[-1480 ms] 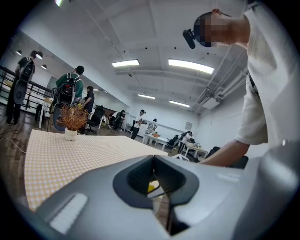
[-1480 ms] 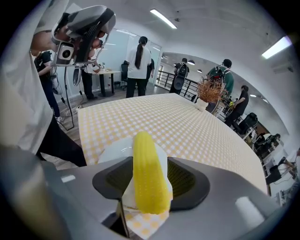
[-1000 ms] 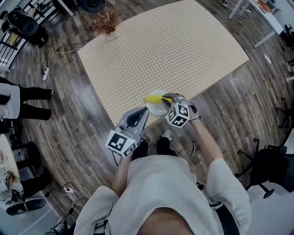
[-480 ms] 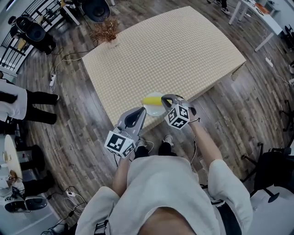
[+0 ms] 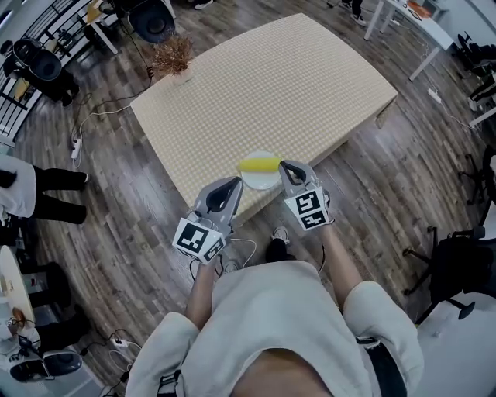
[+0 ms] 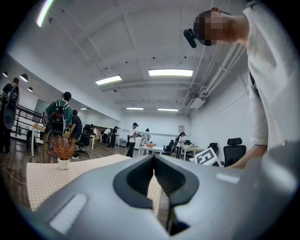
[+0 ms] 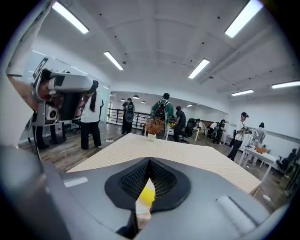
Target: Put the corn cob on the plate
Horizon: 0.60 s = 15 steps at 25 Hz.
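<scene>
The yellow corn cob (image 5: 260, 164) lies across the white plate (image 5: 262, 181), which sits on the checkered table (image 5: 271, 85) near its front edge. My right gripper (image 5: 287, 167) hovers just right of the plate, shut and empty, apart from the cob. In the right gripper view the jaw tips (image 7: 149, 161) meet, and a strip of the corn cob (image 7: 146, 196) shows through the gap below them. My left gripper (image 5: 232, 184) hangs left of the plate at the table's edge. Its jaws (image 6: 153, 159) are shut with nothing between them.
A small pot with a dried reddish plant (image 5: 172, 56) stands at the table's far left corner. A person (image 5: 31, 182) stands on the wood floor to the left. Office chairs (image 5: 151, 14) and a desk (image 5: 407, 19) surround the table, and cables (image 5: 93, 97) lie on the floor.
My right gripper has drawn back from the corn cob's end and risen, rolling as it went. The cob stays on the plate. My left gripper has lifted a little.
</scene>
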Each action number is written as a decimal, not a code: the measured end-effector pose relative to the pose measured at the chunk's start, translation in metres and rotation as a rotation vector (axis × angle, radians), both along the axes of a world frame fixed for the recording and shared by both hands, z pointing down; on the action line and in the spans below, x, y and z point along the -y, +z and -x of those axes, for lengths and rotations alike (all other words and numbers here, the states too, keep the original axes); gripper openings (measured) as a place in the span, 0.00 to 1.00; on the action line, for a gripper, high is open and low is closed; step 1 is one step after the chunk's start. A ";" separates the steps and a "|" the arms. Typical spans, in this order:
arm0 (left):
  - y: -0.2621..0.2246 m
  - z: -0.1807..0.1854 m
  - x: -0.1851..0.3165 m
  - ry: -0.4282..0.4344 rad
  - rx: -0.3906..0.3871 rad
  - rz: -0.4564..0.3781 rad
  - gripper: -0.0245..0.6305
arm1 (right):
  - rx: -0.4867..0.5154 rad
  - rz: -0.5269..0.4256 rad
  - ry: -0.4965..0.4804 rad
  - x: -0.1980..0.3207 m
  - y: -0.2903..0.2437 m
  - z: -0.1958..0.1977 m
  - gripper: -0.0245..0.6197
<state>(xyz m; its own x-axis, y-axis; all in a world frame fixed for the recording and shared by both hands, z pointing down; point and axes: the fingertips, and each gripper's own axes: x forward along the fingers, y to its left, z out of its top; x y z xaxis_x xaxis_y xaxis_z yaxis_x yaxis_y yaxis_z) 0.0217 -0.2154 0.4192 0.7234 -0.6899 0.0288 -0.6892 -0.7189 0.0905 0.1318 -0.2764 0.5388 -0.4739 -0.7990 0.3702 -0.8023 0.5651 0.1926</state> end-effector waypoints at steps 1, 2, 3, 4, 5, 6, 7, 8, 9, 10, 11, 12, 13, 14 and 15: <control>-0.001 0.008 -0.006 0.008 -0.003 -0.001 0.05 | 0.029 0.001 0.031 -0.010 -0.005 0.005 0.04; -0.002 0.018 -0.013 0.015 -0.005 -0.002 0.05 | 0.054 0.000 0.061 -0.021 -0.010 0.011 0.04; -0.002 0.028 -0.019 0.023 -0.007 -0.001 0.05 | 0.076 -0.001 0.089 -0.031 -0.013 0.018 0.04; -0.001 0.039 -0.026 0.033 -0.005 0.000 0.05 | 0.095 0.001 0.116 -0.042 -0.015 0.026 0.04; 0.001 0.051 -0.033 0.044 -0.003 0.001 0.05 | 0.111 0.003 0.139 -0.053 -0.016 0.035 0.04; 0.004 0.062 -0.040 0.056 -0.002 0.003 0.05 | 0.123 0.004 0.159 -0.063 -0.017 0.046 0.04; 0.008 0.072 -0.047 0.069 -0.003 0.005 0.05 | 0.128 0.002 0.176 -0.074 -0.017 0.056 0.04; 0.011 0.081 -0.053 0.083 -0.007 0.009 0.05 | 0.127 -0.001 0.191 -0.084 -0.016 0.065 0.04; 0.014 0.088 -0.060 0.098 -0.012 0.014 0.05 | 0.123 -0.004 0.206 -0.094 -0.016 0.074 0.04; 0.016 0.094 -0.066 0.115 -0.016 0.020 0.05 | 0.119 -0.007 0.222 -0.103 -0.016 0.080 0.03; 0.017 0.098 -0.073 0.133 -0.018 0.026 0.05 | 0.118 -0.012 0.238 -0.112 -0.017 0.086 0.04; 0.018 0.101 -0.079 0.151 -0.019 0.028 0.05 | 0.119 -0.017 0.254 -0.121 -0.018 0.091 0.03; 0.017 0.104 -0.086 0.167 -0.019 0.023 0.05 | 0.122 -0.024 0.269 -0.130 -0.021 0.096 0.03; 0.017 0.106 -0.092 0.182 -0.020 0.016 0.05 | 0.126 -0.031 0.282 -0.139 -0.023 0.100 0.03; 0.015 0.108 -0.098 0.196 -0.022 0.012 0.05 | 0.129 -0.038 0.295 -0.148 -0.026 0.103 0.03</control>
